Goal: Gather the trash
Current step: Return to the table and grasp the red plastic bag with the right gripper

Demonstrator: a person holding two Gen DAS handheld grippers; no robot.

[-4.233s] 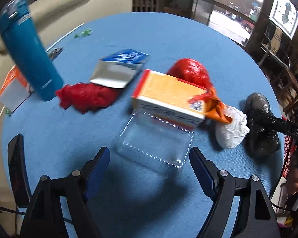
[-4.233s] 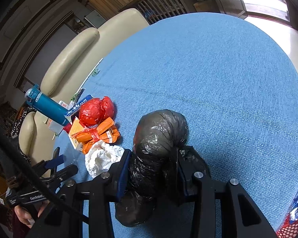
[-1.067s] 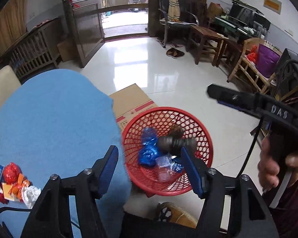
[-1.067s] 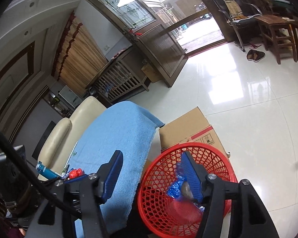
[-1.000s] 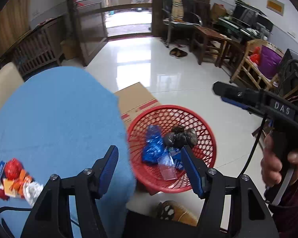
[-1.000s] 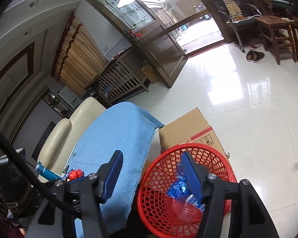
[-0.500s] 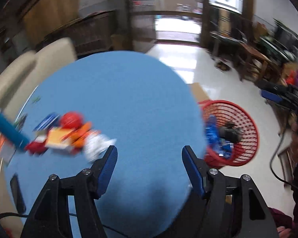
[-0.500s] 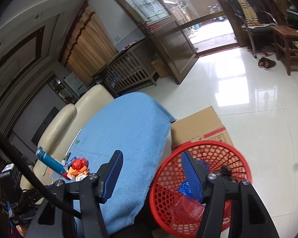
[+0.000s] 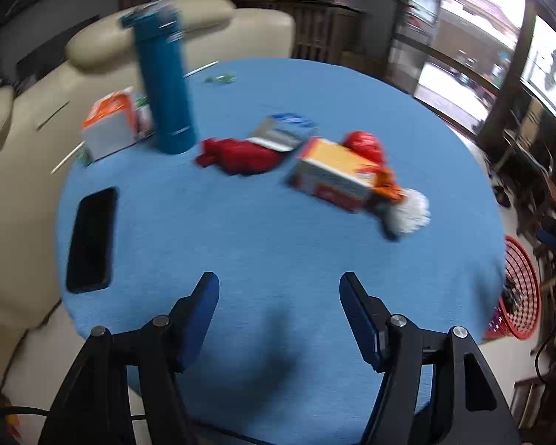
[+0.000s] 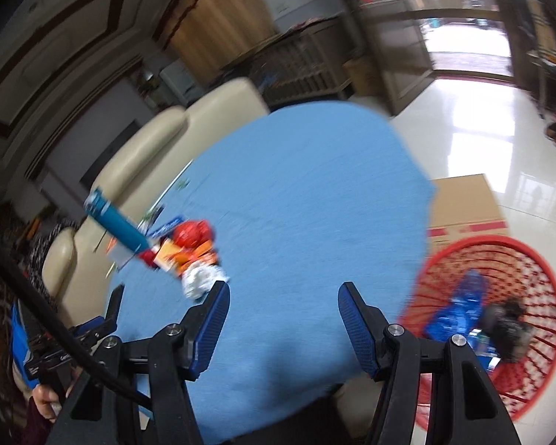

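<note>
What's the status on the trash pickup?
Left gripper and right gripper both open, empty. Crumpled white paper wad and orange-yellow carton lying on blue round table. Red mesh basket part-filled. Path clear.

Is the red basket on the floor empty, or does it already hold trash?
Not empty. The red basket holds a black bag and a blue wrapper.

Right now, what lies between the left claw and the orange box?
Only bare blue tablecloth, seen in the left wrist view, separates the open left claw from the orange box.

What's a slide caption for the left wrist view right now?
Empty, open left gripper faces the blue table, where a crumpled white wad and orange box await collection.
</note>
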